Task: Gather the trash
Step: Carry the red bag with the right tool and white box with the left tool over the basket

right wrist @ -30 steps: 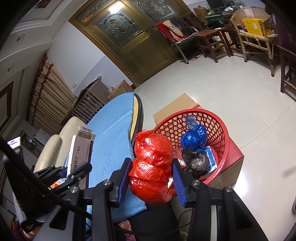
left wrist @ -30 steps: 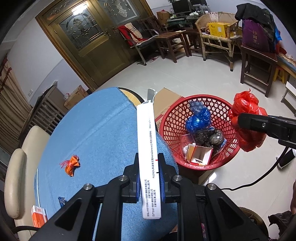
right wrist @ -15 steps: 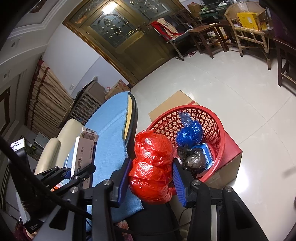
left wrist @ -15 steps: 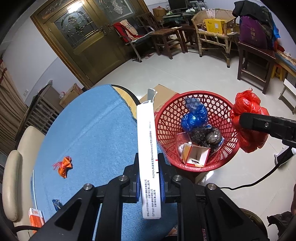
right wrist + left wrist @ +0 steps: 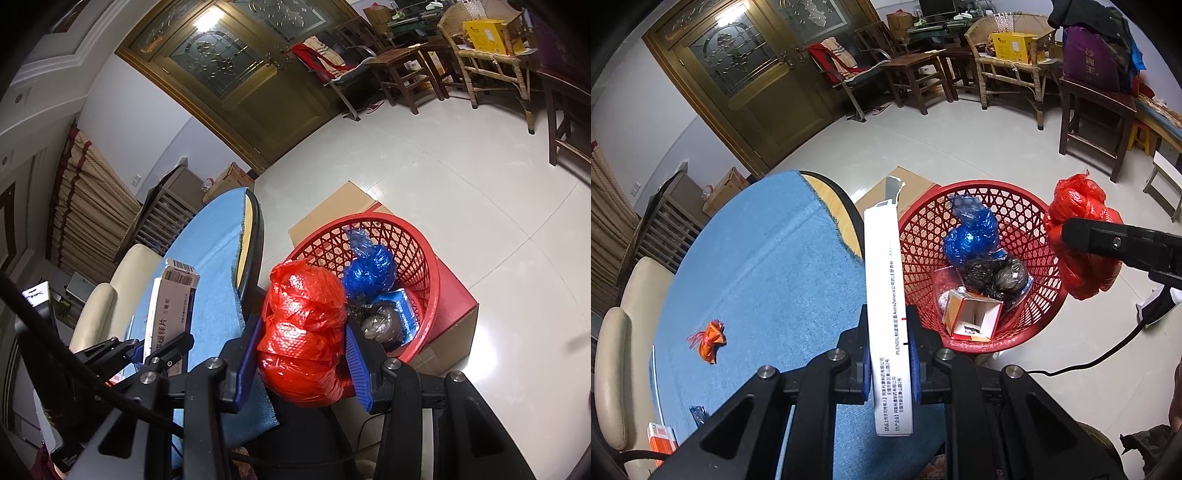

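While the left hand-held gripper [image 5: 889,363] clamps the long white cardboard box [image 5: 888,314] beside the red plastic lattice basket [image 5: 982,258] and the right hand-held gripper [image 5: 303,363] squeezes a crumpled red plastic bag [image 5: 304,328] near its rim, each should be centred above the basket before letting go.

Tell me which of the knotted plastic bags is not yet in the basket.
The red bag, clamped in the right tool beside the red basket. The blue bag and the dark bag already lie inside it.
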Action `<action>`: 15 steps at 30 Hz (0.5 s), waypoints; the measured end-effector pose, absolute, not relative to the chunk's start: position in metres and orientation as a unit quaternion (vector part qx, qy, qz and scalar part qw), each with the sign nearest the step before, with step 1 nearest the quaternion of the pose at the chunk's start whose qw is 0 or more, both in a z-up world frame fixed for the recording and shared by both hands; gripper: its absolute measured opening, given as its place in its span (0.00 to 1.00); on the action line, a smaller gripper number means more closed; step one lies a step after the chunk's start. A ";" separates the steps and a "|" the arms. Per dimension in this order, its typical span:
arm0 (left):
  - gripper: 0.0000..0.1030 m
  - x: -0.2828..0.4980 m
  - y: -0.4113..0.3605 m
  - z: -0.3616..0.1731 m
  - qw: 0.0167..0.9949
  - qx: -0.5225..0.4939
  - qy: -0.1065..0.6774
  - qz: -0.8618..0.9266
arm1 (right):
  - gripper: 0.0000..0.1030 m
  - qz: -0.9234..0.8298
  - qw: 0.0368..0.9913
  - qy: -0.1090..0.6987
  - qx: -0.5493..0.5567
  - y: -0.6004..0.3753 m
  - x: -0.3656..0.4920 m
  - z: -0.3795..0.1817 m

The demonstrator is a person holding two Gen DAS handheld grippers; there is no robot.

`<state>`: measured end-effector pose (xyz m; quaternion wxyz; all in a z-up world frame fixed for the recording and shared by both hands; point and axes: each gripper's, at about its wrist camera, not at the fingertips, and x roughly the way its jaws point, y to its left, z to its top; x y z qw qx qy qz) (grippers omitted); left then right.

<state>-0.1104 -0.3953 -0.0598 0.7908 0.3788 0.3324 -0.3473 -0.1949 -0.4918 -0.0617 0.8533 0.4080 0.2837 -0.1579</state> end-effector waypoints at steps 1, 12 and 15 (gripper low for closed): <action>0.17 -0.110 -0.397 -0.060 0.790 0.379 0.333 -0.348 | 0.46 -0.159 0.853 0.283 0.408 -0.493 -0.194 -0.062; 0.17 -0.104 -0.405 -0.066 0.784 0.374 0.344 -0.357 | 0.46 -0.177 0.848 0.284 0.411 -0.510 -0.188 -0.073; 0.17 -0.101 -0.408 -0.066 0.781 0.367 0.348 -0.367 | 0.46 -0.183 0.846 0.285 0.411 -0.516 -0.186 -0.075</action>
